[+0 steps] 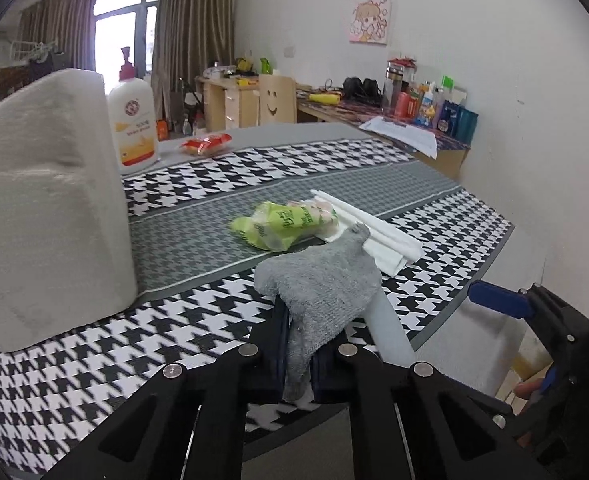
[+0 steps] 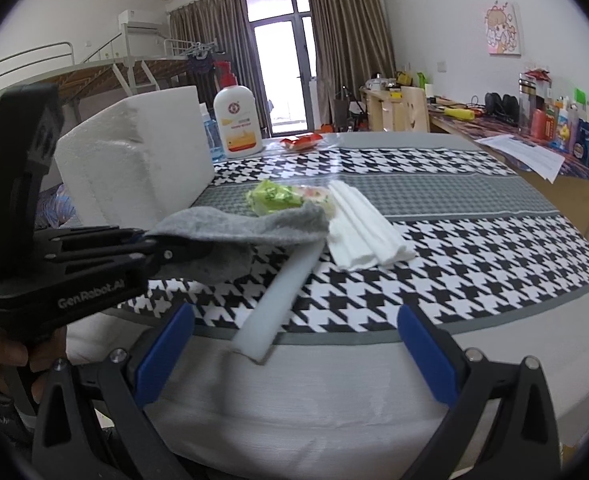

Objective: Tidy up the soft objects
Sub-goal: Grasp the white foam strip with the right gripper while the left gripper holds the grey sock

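Observation:
My left gripper point(image 1: 296, 354) is shut on a grey fuzzy cloth point(image 1: 322, 284) and holds it just above the houndstooth table; it also shows in the right wrist view point(image 2: 156, 246) with the cloth point(image 2: 246, 222) spread out flat. My right gripper point(image 2: 294, 344) is open and empty at the table's near edge, with a white foam strip point(image 2: 278, 300) lying between its blue fingers. A green snack packet point(image 1: 282, 226) and a folded white cloth point(image 1: 374, 232) lie just beyond the grey cloth.
A big white foam block point(image 1: 42, 208) stands at the left. A lotion pump bottle point(image 1: 132, 120) and a red packet point(image 1: 206, 144) sit at the far side of the table point(image 1: 94, 344). A cluttered desk point(image 1: 426, 120) runs along the right wall.

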A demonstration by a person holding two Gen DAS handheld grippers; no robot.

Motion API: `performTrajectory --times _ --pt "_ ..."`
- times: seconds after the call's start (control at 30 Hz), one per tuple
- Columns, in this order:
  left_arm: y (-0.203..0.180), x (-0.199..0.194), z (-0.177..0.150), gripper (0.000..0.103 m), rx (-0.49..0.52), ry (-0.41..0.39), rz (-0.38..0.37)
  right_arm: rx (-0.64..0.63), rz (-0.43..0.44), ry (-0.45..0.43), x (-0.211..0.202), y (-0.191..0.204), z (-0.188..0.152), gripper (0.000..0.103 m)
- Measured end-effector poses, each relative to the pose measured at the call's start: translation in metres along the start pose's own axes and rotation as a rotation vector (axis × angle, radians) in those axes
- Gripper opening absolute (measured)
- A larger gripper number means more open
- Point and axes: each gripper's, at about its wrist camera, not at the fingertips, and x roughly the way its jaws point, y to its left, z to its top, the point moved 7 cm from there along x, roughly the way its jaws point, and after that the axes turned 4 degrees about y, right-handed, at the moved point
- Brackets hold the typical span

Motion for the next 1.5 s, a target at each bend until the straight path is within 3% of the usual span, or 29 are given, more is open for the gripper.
performTrajectory --times 0.27,0.5,0.6,0.97,1.07,1.2,1.5 --pt "0.023 -0.027 -0.004 0.009 -0.031 -0.058 0.051 0.018 -0.044 0.015 0.007 0.014 0.001 0.095" --pt "0.037 -0.037 -0.013 0.009 -0.043 -0.077 0.071 0.054 -0.118 0.066 0.026 0.018 -0.006 0.068" --pt "0.041 -0.042 -0.015 0.009 -0.038 -0.091 0.079 0.059 -0.172 0.073 0.028 0.018 -0.006 0.062" --pt "0.046 -0.059 -0.026 0.009 -0.013 -0.132 0.037 0.081 -0.28 0.083 0.029 0.021 -0.007 0.057" --pt "0.049 -0.062 -0.03 0.009 -0.02 -0.132 0.04 0.08 -0.287 0.085 0.029 0.021 -0.007 0.053" --pt "0.056 -0.067 -0.033 0.009 -0.037 -0.137 0.057 0.074 -0.278 0.091 0.028 0.024 -0.006 0.029" --pt "0.06 -0.08 -0.037 0.009 -0.042 -0.16 0.079 0.057 -0.264 0.072 0.029 0.024 -0.006 0.025"
